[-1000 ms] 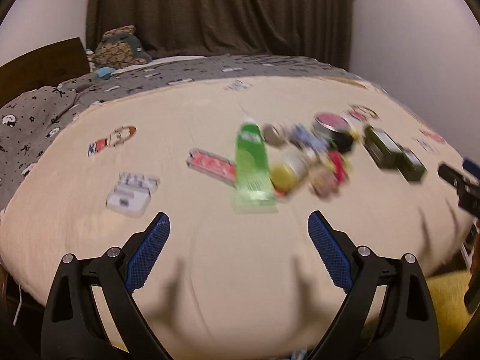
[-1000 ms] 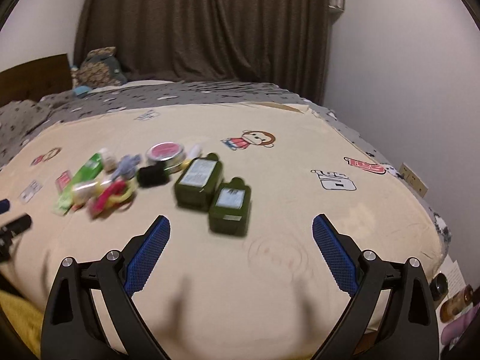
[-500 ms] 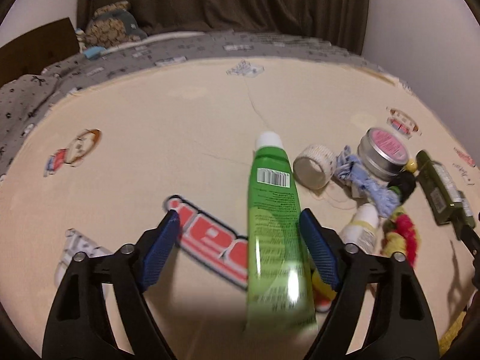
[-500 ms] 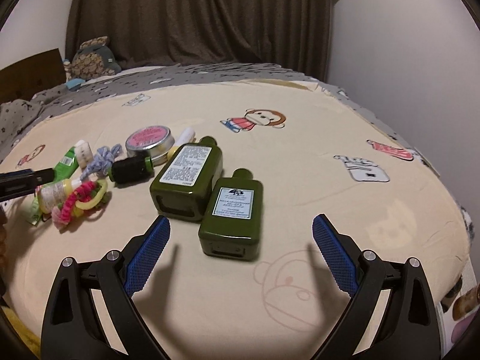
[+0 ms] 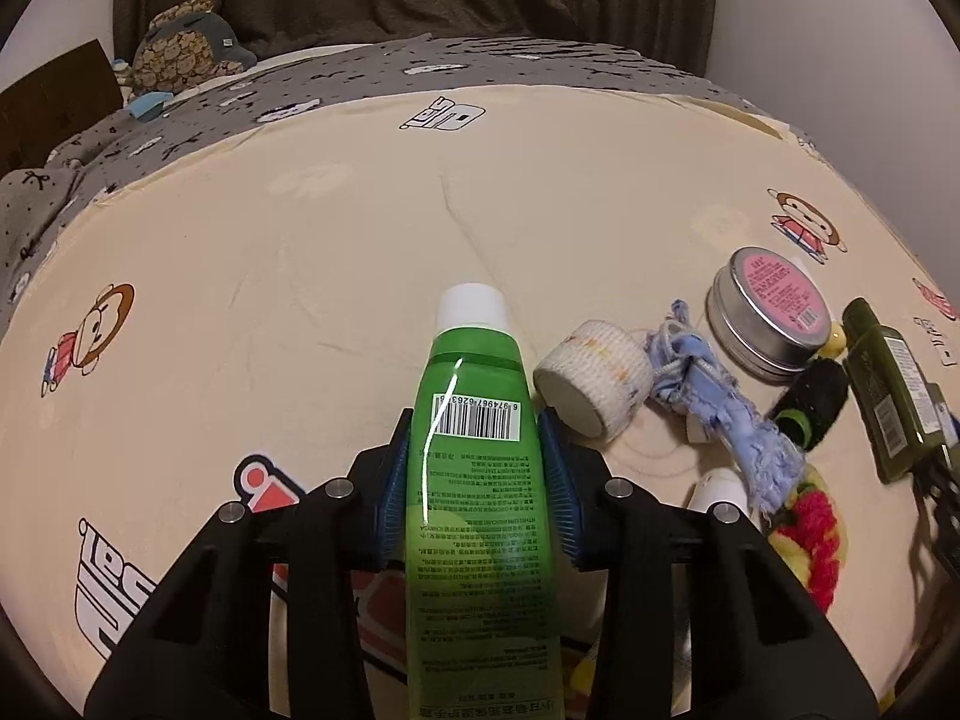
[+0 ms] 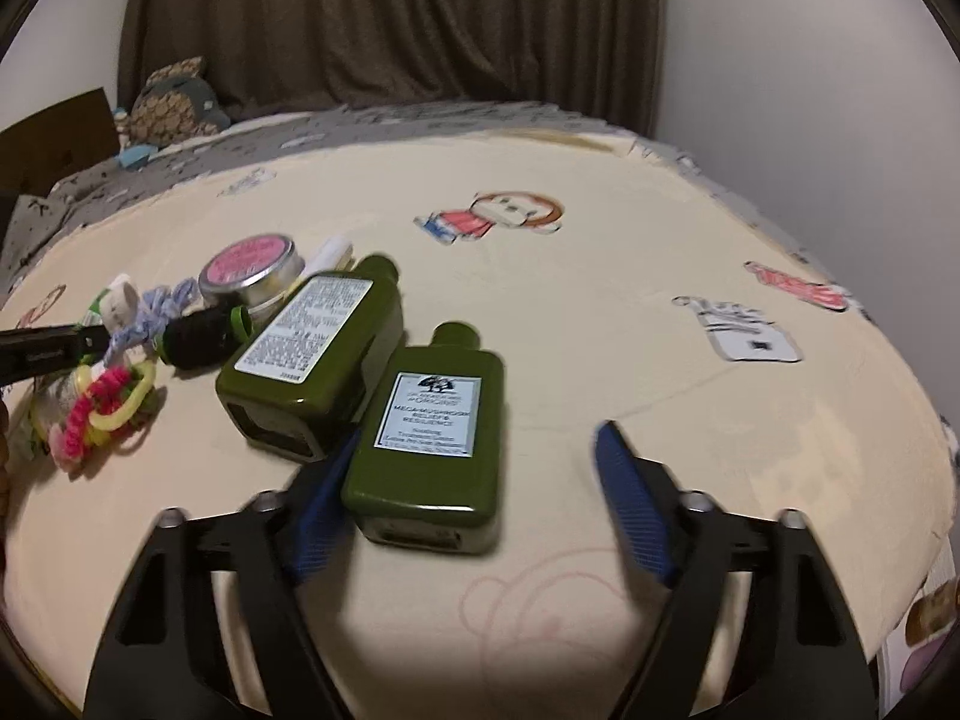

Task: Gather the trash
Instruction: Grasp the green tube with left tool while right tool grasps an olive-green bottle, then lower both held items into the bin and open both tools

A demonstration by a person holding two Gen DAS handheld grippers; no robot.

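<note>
A green tube with a white cap lies on the cream bedspread. My left gripper is closing, and its blue pads press on both sides of the tube. In the right wrist view a small olive bottle lies between the fingers of my right gripper, which is also closing. Its left pad is at the bottle's side and its right pad stands well apart. A larger olive bottle leans against the small one.
Right of the tube lie a bandage roll, blue cord, a pink-lidded tin, a black vial and a pink-yellow ring chain. A grey duvet, a plush and a dark curtain are behind. The bed's edge drops off at the right.
My left gripper moved forward and down over the green tube and its jaws closed onto it. My right gripper came down around the small olive bottle and its jaws narrowed.
</note>
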